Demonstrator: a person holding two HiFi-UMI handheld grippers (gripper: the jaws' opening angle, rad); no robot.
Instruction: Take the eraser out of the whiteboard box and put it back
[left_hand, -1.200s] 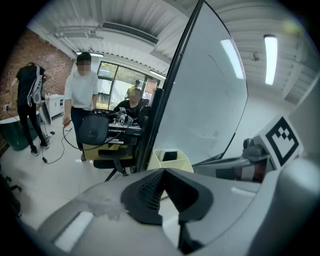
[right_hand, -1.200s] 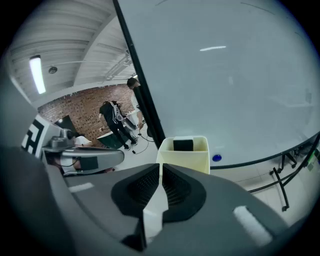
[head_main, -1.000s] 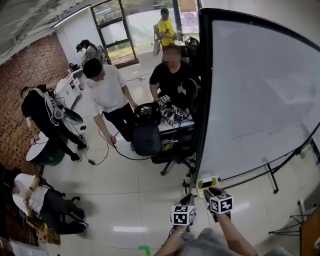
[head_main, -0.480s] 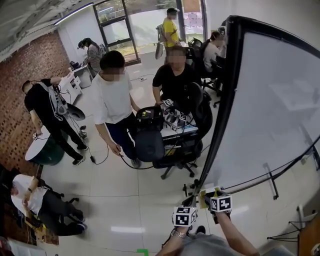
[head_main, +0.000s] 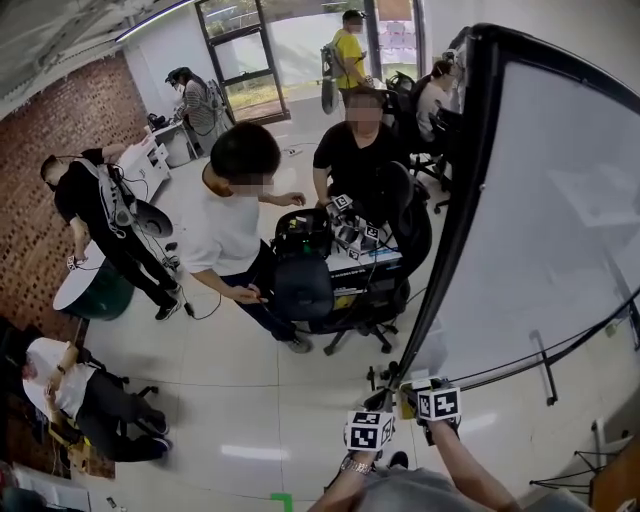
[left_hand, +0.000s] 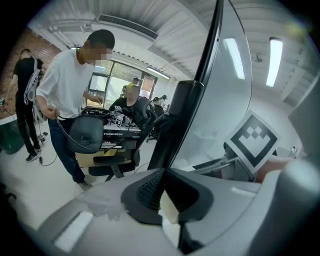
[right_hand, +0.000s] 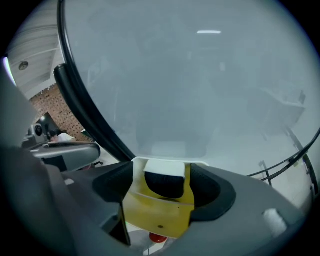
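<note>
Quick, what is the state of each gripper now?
Left gripper: closed, empty.
Right gripper: open, jaws astride the yellow box with the eraser inside.

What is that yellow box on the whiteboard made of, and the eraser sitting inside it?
The yellow box looks like thin plastic: smooth, slightly shiny, one even colour. The eraser in it seems to have a hard white top, probably plastic, over a dark matte body, maybe felt or foam; the picture cannot settle which.
</note>
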